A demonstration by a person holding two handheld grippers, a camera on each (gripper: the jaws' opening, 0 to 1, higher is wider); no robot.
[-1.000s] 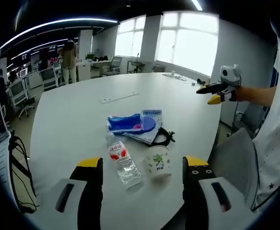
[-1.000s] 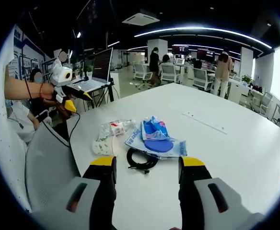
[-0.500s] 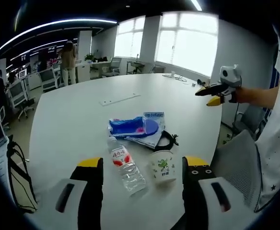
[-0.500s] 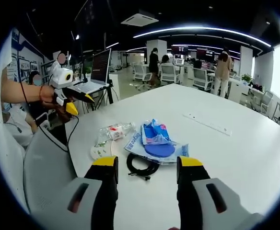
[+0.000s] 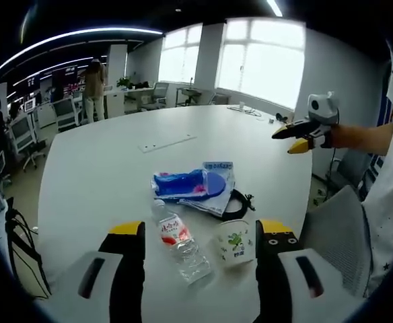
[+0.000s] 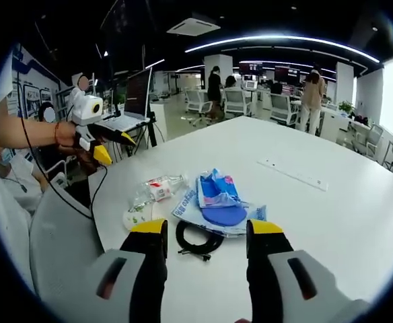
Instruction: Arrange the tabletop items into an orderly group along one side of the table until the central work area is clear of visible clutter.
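A clear water bottle with a red label lies on the white table, just beyond my open left gripper. A paper cup stands beside it, by the right jaw. Farther off lie a blue insole on a plastic packet and a black coiled cable. My right gripper hovers over the table's right edge. In the right gripper view, the open right gripper stands over the cable, with the packet, the bottle and the cup beyond. The left gripper hangs at the left.
A long white strip lies farther across the table. A grey chair stands at the table's near edge. Office desks, chairs and standing people fill the room behind. A laptop on a stand is off the table's side.
Both views have crept closer to the items: the bottle and cup sit lower between the left jaws, and the cable lies nearer the right jaws. The items themselves have not moved.
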